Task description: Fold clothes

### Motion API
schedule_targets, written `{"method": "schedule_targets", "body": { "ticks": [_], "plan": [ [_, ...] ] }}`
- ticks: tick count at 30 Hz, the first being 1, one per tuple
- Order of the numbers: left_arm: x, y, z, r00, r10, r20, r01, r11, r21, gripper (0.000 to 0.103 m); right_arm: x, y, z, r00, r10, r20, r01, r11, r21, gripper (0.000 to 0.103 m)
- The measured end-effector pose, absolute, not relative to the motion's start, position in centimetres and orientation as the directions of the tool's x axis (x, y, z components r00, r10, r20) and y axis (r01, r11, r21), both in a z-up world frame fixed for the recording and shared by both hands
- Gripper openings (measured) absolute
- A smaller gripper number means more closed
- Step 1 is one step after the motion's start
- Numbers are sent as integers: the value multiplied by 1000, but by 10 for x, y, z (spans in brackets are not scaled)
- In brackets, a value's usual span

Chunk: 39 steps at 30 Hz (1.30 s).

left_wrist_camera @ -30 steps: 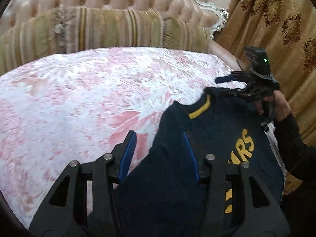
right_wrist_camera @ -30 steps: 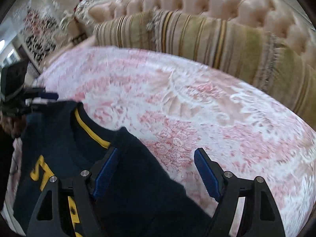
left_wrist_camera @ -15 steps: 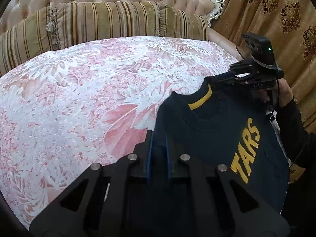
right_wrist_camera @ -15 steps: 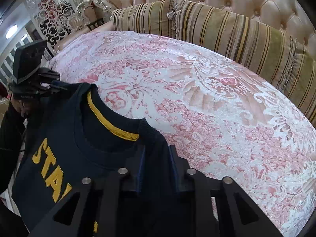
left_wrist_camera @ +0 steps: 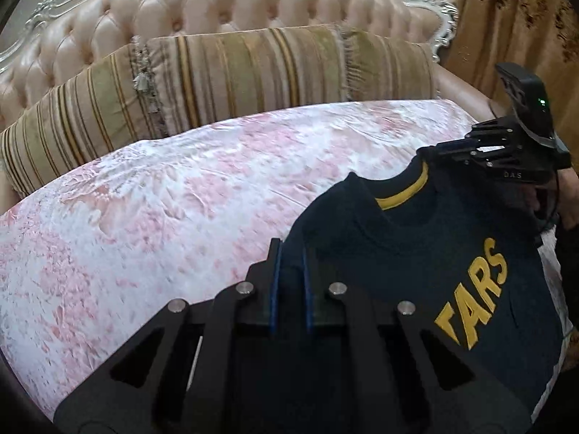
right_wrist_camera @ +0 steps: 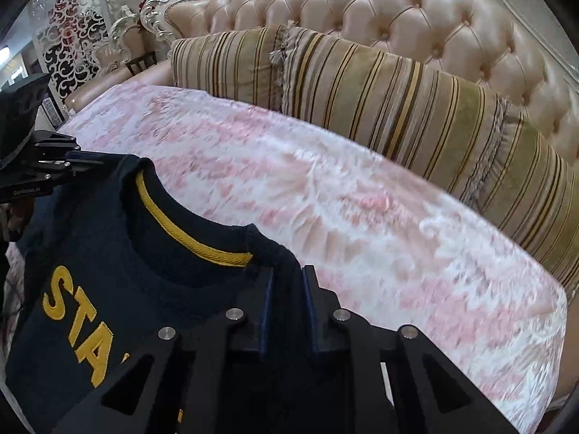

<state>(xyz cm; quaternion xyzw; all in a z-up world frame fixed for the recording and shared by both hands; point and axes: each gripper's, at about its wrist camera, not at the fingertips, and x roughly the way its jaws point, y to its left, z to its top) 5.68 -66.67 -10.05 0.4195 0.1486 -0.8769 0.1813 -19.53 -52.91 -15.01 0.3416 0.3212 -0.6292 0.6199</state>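
Sweater [left_wrist_camera: 416, 253] fabric sits pinched between the blue pads of my left claw [left_wrist_camera: 289, 253] in the left wrist view: the claw is clamped on one shoulder of the garment, right at the bottom centre of the picture. From there the navy cloth stretches away to the right, where my right claw [left_wrist_camera: 470, 148] grips the opposite shoulder, its black frame and camera block standing above the fabric. A hand [left_wrist_camera: 542, 199] shows dimly just behind that claw. The sweater hangs spread between the two claws over the near right part of the bed cover [left_wrist_camera: 163, 217], which is pink and white with a floral pattern. I see a yellow band inside the neckline and the yellow letters "TARS" across the chest.

In the right wrist view, my right claw [right_wrist_camera: 286, 275] is shut tight on the sweater [right_wrist_camera: 126, 253] shoulder, just to the right of the collar, with navy cloth filling the narrow gap between the pads. The garment runs off to the left to my left claw [right_wrist_camera: 72, 159], which bites the far shoulder. Here the yellow herringbone collar tape curves plainly, and the letters "STA" run down the chest. Striped cushions [right_wrist_camera: 398, 90] lean on a tufted headboard [right_wrist_camera: 362, 11] beyond the bed.
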Motion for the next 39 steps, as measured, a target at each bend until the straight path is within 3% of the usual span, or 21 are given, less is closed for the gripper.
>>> {"method": "schedule_targets", "body": {
  "ticks": [3,5,6,8,10,12,15,17,21,22,26,32,39],
  "plan": [
    [48,-677,-110,-559,-209,-803,464,-881,-93,12,-202,-547,-153,-16,-564,-826,1000,-24,-3,16],
    [43,-681,-120,-536,-200,-820,465,-881,-89,12,-208,-557,-162,-61,-546,-836,998,-54,-38,4],
    [41,-682,-126,-523,-196,-829,466,-880,-86,14,-211,-561,-166,-85,-536,-840,996,-70,-56,3],
    [44,-683,-127,-524,-204,-827,480,-873,-89,21,-218,-563,-173,-81,-523,-849,995,-93,-37,3],
    [51,-684,-121,-539,-221,-813,502,-859,-100,40,-220,-559,-171,-76,-536,-841,995,-101,-25,5],
    [68,-687,-108,-569,-258,-781,545,-830,-122,50,-222,-552,-160,-87,-562,-822,992,-125,-20,5],
    [97,-692,-88,-612,-291,-736,595,-782,-185,50,-220,-537,-139,-100,-610,-786,987,-158,-3,6],
    [116,-688,-78,-622,-299,-724,617,-757,-217,50,-211,-522,-128,-121,-630,-767,986,-168,-18,13],
    [142,-646,-79,-630,-280,-724,610,-756,-237,50,-192,-472,-115,-133,-671,-729,978,-210,15,77],
    [145,-633,-83,-624,-286,-727,617,-751,-235,50,-192,-458,-114,-143,-675,-724,971,-237,30,81],
    [147,-596,-95,-621,-275,-734,616,-751,-239,50,-200,-401,-119,-230,-650,-725,925,-377,44,81],
    [152,-561,-110,-618,-289,-731,643,-721,-259,50,-233,-351,-147,-229,-602,-765,869,-481,118,81],
    [172,-542,-102,-661,-316,-681,642,-707,-296,50,-285,-318,-145,-289,-544,-788,845,-532,57,81]
  ]
}}
